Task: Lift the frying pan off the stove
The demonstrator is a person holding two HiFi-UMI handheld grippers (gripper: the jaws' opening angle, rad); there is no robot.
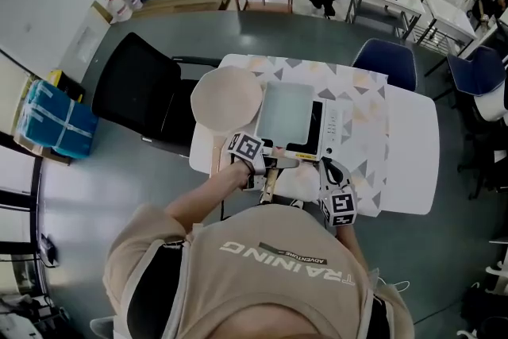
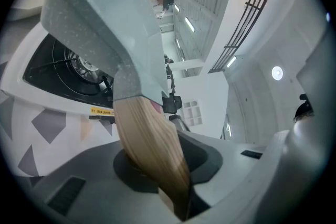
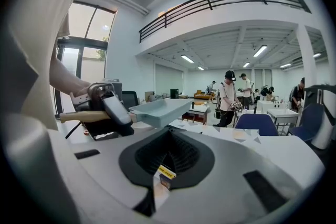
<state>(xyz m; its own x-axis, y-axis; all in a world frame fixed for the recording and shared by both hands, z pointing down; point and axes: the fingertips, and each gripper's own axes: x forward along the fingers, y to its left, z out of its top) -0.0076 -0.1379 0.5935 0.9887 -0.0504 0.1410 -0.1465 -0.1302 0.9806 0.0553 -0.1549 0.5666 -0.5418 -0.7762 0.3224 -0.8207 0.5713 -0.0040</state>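
White table (image 1: pixel 409 163), partly under triangle-patterned cloth (image 1: pixel 361 123). On cloth: white stove (image 1: pixel 332 127). Round beige disc (image 1: pixel 226 98) at left corner, overhanging edge.

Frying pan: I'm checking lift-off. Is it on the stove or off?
Off: the frying pan hangs clear above the burner in the left gripper view, its handle clamped in the left gripper.

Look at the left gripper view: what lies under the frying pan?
Under the frying pan, the stove shows part of its black burner well, and the pan appears clear of it. The pan covers the rest of the well. The head view shows none of it.
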